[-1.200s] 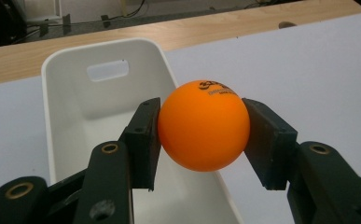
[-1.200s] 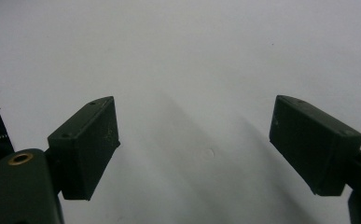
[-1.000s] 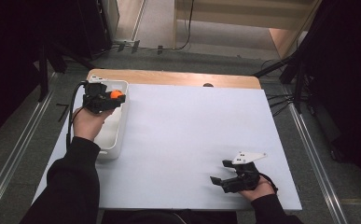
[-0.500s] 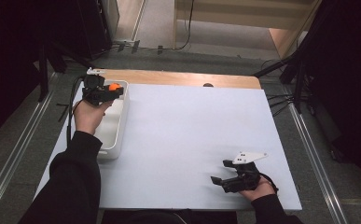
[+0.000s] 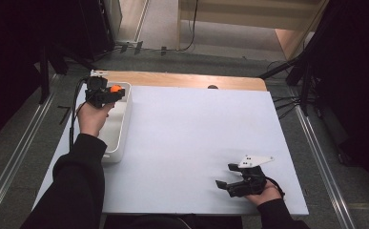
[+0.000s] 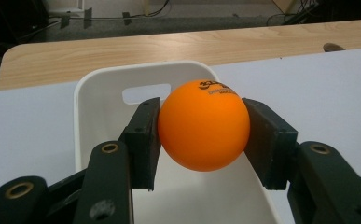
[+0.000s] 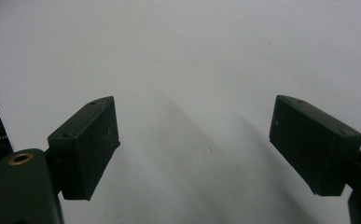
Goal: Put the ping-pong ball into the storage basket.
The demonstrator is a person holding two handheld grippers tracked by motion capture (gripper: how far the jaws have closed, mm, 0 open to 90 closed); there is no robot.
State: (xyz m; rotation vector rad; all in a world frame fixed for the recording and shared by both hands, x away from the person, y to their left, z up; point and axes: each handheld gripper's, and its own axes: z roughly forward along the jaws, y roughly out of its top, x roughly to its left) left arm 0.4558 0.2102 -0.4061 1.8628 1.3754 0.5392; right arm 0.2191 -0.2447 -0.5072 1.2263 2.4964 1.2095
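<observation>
An orange ball (image 6: 203, 124) with black print on top is clamped between the jaws of my left gripper (image 6: 201, 135), which is shut on it. In the high view the left gripper (image 5: 107, 94) holds the ball (image 5: 116, 88) above the far end of a white bin (image 5: 117, 138) at the table's left edge. The bin's handle slot (image 6: 146, 93) lies just beyond the ball. My right gripper (image 5: 226, 176) rests near the table's front right, jaws wide open over bare white surface, nothing between its fingers (image 7: 87, 144).
The white table top (image 5: 196, 138) spreads between the two hands. A wooden strip (image 5: 182, 80) runs along its far edge with a dark hole (image 5: 212, 87) in it. Cables and dark stands (image 5: 296, 81) lie beyond the right side.
The left hand has carried the ball a little farther away and leftward, toward the far end of the bin. The right gripper has stayed put.
</observation>
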